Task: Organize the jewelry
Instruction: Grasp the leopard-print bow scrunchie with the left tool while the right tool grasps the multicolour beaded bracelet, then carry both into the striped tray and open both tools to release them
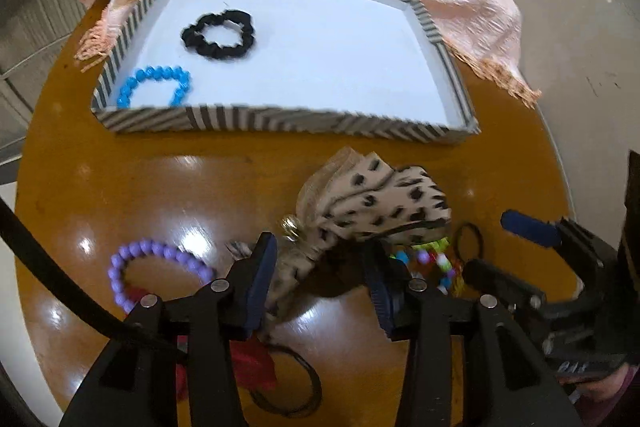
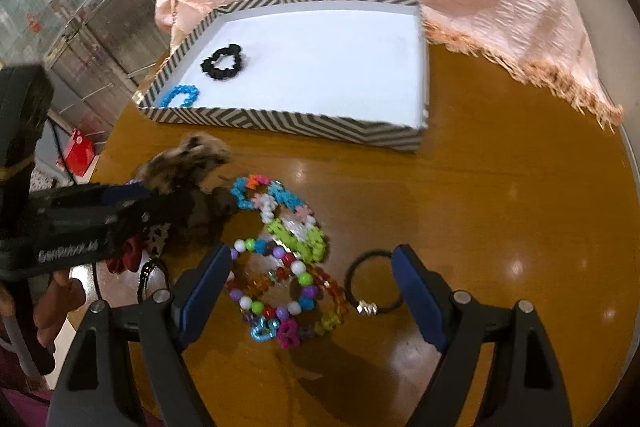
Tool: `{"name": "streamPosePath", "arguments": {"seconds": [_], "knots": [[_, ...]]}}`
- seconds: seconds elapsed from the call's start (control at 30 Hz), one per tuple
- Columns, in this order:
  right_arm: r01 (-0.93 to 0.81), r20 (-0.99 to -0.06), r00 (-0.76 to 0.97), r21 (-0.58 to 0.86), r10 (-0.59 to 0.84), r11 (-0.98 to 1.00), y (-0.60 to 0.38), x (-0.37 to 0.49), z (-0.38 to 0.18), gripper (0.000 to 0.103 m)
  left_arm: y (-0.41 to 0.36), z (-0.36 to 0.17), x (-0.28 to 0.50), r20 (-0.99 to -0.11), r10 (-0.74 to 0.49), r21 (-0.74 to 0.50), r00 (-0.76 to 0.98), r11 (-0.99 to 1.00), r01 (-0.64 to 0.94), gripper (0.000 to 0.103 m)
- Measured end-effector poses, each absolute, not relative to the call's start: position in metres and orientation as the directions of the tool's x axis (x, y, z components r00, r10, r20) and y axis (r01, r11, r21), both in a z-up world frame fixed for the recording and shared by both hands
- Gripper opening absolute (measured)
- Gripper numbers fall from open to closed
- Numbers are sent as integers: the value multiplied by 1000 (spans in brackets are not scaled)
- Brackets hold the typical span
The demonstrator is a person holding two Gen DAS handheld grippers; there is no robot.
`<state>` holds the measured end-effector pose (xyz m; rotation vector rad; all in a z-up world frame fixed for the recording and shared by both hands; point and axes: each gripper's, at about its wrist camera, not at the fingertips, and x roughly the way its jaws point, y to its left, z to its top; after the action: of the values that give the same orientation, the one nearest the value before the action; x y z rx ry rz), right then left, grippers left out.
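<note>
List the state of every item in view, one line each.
Striped tray: holds two items.
Black scrunchie: in tray.
Blue bead bracelet: in tray.
Spotted bow: between the open left tool.
Purple bracelet: on table.
Black hair tie: on table.
Right tool: open, empty.

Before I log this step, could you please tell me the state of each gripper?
Left gripper: open, jaws around the spotted fabric scrunchie, not clamped.
Right gripper: open, holding nothing, above the beaded bracelets.
</note>
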<state>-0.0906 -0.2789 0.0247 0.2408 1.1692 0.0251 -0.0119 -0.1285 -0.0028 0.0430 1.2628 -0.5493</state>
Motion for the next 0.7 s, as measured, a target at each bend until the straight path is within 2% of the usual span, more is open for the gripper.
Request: {"name": "streamPosePath", "arguments": {"seconds": [0.1,0.17,0.3,0.37,0.6,0.67,0.7], "knots": [[72,-909,385,201,158,977,-273,-78,21,70,-127,-4,-1,-911,-363,-267,195,881,391,29],[48,-911,376,200,168,979,-270,-68,16,58,-126,-4,4,-911,-360,-267,198,885,381,29],[9,-928,337,170,157,985,-265,-56,4,46,-131,-6,3,-918,-353,-258,184,879,400,30],[-12,-935,317,166,161,986,-263,-51,-2,36,-133,-9,3,-923,-341,-248,177,881,403,30],[-67,-942,311,110,126,992,-256,-40,-17,21,-140,-18,7,-933,-322,-237,160,886,400,30],[-77,-938,327,93,114,993,-254,-38,-19,12,-142,-20,7,-936,-310,-220,170,888,404,30],[-92,-937,334,73,100,993,-251,-37,-19,12,-143,-22,7,-937,-306,-216,171,889,404,29]]}}
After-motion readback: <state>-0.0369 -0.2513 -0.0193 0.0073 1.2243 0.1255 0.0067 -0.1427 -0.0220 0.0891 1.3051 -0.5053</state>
